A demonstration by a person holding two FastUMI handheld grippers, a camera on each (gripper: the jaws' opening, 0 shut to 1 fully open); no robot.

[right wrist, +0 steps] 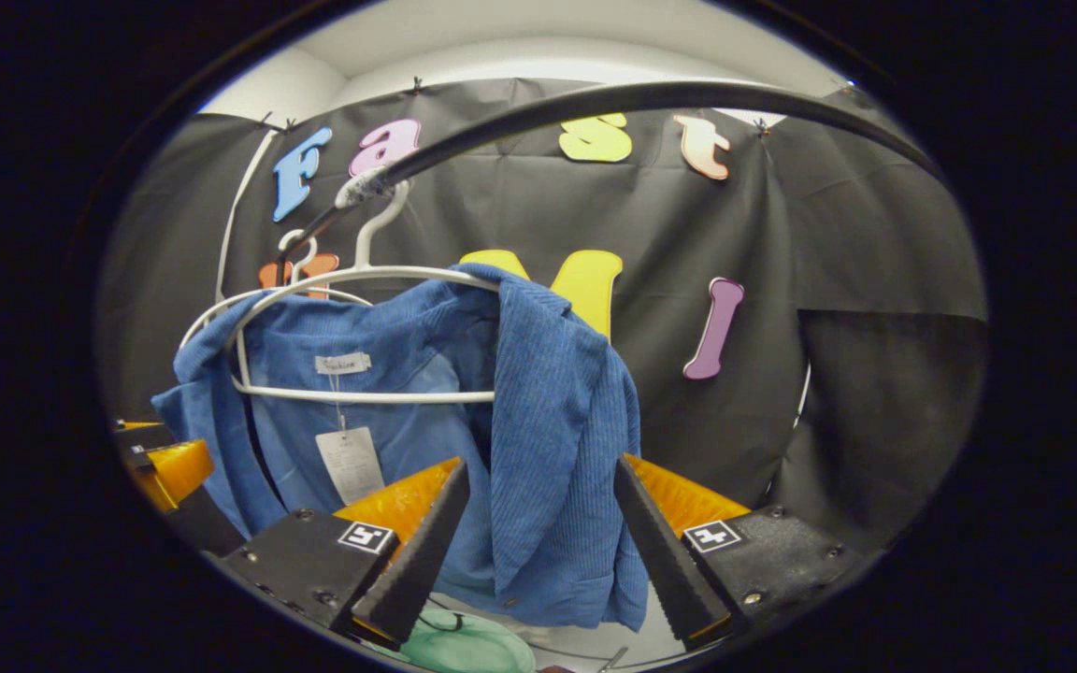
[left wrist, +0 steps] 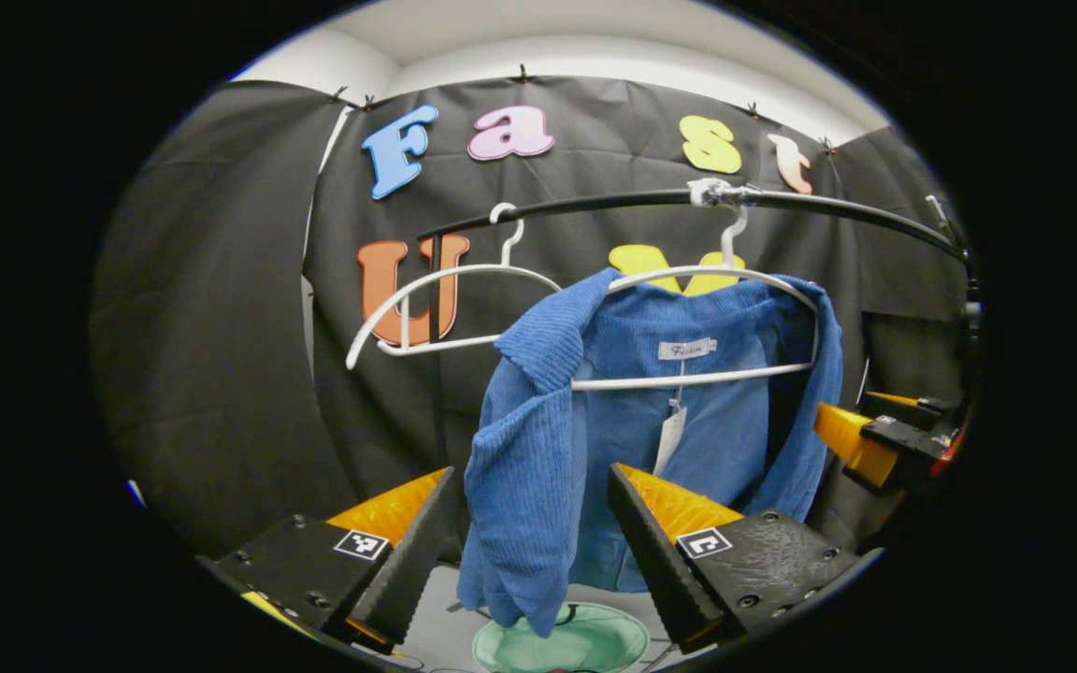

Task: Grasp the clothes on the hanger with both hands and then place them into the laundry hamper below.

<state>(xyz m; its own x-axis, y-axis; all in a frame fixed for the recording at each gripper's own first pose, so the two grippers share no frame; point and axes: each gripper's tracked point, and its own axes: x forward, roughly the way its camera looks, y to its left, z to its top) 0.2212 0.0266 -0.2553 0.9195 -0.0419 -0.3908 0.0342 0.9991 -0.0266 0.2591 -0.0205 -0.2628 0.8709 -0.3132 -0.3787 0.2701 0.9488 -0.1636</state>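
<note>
In the left gripper view, a blue jacket (left wrist: 595, 411) hangs on a white hanger (left wrist: 735, 273) from a black rail (left wrist: 595, 201). One front panel of the jacket drops down between the fingers of the left claw (left wrist: 531, 551), which stands open, its fingers on either side of the cloth with a gap on each side, not pressing it. A second, bare hanger (left wrist: 426, 318) hangs from the rail to the left of the jacket. A paper tag (left wrist: 669, 437) dangles inside the jacket below its collar label. Below the jacket's hem lies the green hamper (left wrist: 562, 645). The right claw (left wrist: 861, 439) shows at the jacket's far edge, just beside the cloth. In the right gripper view, the jacket (right wrist: 548, 439) hangs from the same hanger (right wrist: 361, 276) under the rail (right wrist: 595, 98), and its other front panel falls between the fingers of the right claw (right wrist: 540, 551), also open and clear of the cloth on both sides. The tag (right wrist: 350, 463) hangs inside the jacket. The hamper (right wrist: 464, 645) shows beneath the hem. The left claw (right wrist: 169, 467) sits at the jacket's far edge; I cannot tell whether it touches the cloth there.
</note>
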